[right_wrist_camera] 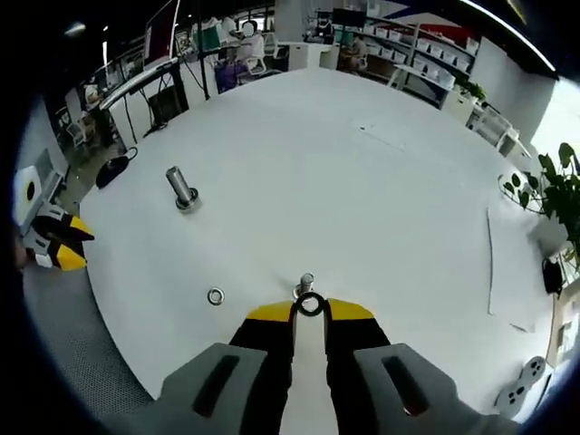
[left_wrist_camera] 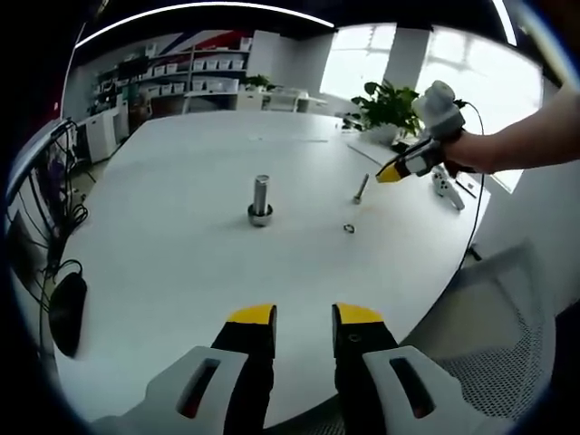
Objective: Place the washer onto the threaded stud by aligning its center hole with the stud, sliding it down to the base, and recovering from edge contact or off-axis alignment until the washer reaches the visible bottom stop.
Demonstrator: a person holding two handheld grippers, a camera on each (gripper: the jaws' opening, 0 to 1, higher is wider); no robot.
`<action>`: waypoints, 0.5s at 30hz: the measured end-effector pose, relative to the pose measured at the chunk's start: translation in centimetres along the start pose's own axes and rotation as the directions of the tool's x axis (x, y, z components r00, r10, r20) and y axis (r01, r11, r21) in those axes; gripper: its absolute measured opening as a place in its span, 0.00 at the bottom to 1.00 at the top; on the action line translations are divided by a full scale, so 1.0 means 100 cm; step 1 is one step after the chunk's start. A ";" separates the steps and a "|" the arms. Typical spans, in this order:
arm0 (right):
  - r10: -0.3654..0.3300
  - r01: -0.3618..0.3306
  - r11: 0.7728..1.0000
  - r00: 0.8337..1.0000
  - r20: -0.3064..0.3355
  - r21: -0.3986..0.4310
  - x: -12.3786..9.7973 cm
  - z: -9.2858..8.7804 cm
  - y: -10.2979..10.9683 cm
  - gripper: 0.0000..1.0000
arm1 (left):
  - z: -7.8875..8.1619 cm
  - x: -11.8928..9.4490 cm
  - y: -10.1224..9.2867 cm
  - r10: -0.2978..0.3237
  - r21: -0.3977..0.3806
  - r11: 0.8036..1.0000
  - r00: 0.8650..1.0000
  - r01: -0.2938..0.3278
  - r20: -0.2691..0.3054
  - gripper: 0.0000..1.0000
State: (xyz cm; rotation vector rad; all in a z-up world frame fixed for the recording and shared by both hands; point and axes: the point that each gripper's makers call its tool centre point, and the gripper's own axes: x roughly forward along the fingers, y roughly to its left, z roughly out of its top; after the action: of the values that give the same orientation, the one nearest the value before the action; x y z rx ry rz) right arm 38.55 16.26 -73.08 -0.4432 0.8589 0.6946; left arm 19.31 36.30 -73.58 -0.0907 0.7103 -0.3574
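White table: right gripper pinched a washer beside the threaded stud (spare washer nearby); left gripper gaped narrowly, empty.

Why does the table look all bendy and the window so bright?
In both views the fisheye lens bends the white table into a curve. In the left gripper view the windows are washed out with glare behind the plant. In the right gripper view the light is even, with soft shadows by the stud.
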 end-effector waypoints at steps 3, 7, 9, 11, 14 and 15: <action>-0.001 0.001 1.000 1.000 0.010 -0.014 0.000 0.002 0.000 0.14 | 0.000 0.000 0.001 0.002 -0.001 1.000 1.000 -0.002 0.001 0.22; -0.002 0.002 0.998 1.000 0.012 -0.068 0.001 0.004 0.001 0.14 | -0.001 0.000 0.001 0.005 0.001 1.000 1.000 -0.005 -0.003 0.22; 0.008 -0.007 0.997 1.000 0.012 -0.073 0.003 0.006 0.003 0.14 | -0.001 0.000 0.001 0.006 0.000 1.000 1.000 -0.006 -0.006 0.22; 0.011 -0.010 0.997 1.000 0.018 -0.077 0.003 0.008 0.004 0.14 | -0.001 0.000 0.002 0.007 -0.003 1.000 1.000 -0.007 -0.006 0.22; 0.013 -0.011 0.996 1.000 0.021 -0.091 0.005 0.010 0.005 0.14 | -0.002 0.000 0.001 0.006 0.000 1.000 1.000 -0.006 -0.009 0.22; 0.014 -0.012 0.996 1.000 0.021 -0.091 0.005 0.010 0.005 0.14 | -0.002 0.001 0.001 0.007 0.003 1.000 1.000 -0.007 -0.009 0.22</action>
State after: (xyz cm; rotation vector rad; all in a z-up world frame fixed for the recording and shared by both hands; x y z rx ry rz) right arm 38.99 17.44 -72.94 -0.5114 0.8130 0.7512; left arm 19.27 36.40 -73.77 -0.0838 0.7184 -0.3525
